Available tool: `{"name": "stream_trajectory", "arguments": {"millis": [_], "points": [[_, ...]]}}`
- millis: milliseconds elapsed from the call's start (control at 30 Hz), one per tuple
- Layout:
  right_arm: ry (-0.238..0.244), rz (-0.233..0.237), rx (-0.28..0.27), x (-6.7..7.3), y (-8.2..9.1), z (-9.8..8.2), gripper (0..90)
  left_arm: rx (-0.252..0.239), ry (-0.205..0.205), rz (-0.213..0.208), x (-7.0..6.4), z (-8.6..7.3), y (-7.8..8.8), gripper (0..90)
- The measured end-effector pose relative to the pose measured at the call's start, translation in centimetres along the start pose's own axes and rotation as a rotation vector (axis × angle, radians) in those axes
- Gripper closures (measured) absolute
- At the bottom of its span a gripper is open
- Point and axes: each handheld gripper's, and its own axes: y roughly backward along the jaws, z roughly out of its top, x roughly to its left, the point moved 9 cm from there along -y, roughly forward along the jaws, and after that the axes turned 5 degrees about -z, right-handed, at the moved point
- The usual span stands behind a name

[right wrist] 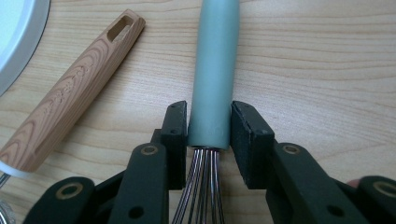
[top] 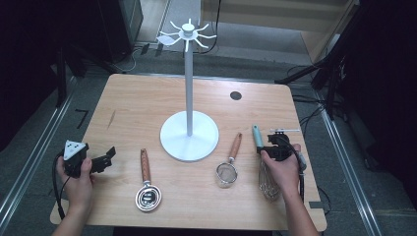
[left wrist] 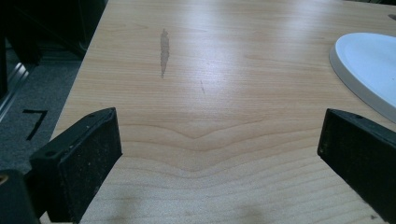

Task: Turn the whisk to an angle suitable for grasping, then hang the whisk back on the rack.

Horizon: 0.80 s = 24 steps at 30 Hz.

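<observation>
A whisk (top: 257, 136) with a teal handle and wire loops lies at the right of the wooden table (top: 137, 98). My right gripper (top: 269, 148) is over it. In the right gripper view my right gripper (right wrist: 209, 119) has both pads against the lower end of the whisk's (right wrist: 215, 70) teal handle, just above the wires, with the whisk resting on the table. My left gripper (top: 105, 158) sits near the table's left edge, held in a hand. Its jaws stand wide apart, and the left gripper (left wrist: 219, 144) has nothing but bare wood between them.
A white hook stand (top: 189, 135) with a tall pole rises at the table's middle; its base (left wrist: 369, 65) lies ahead and right of the left gripper. A wooden-handled strainer (top: 227, 172) lies just left of the whisk. A wooden-handled metal scoop (top: 145, 169) lies left of centre.
</observation>
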Motion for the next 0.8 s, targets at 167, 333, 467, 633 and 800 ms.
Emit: {"name": "stream_trajectory", "arguments": {"millis": [167,333,467,633,800], "points": [[0.096,-0.015,-0.022,-0.1,0.0,-0.1,69.1,-0.001,0.0,-0.002,0.0,0.0,0.0,0.1],[0.126,-0.033,-0.027,-0.4,0.1,0.0,67.0,-0.002,0.0,-0.005,0.0,0.0,0.0,0.1],[0.117,0.005,-0.045,0.0,0.5,0.3,54.8,-0.001,0.003,-0.005,0.0,0.0,0.0,0.1],[0.143,-0.008,-0.044,-0.1,0.8,0.8,53.5,0.0,0.002,-0.006,0.0,0.0,0.0,0.1],[0.172,-0.016,0.001,-0.1,1.1,1.3,54.2,0.004,0.004,-0.008,0.0,0.0,0.0,0.1]]}}
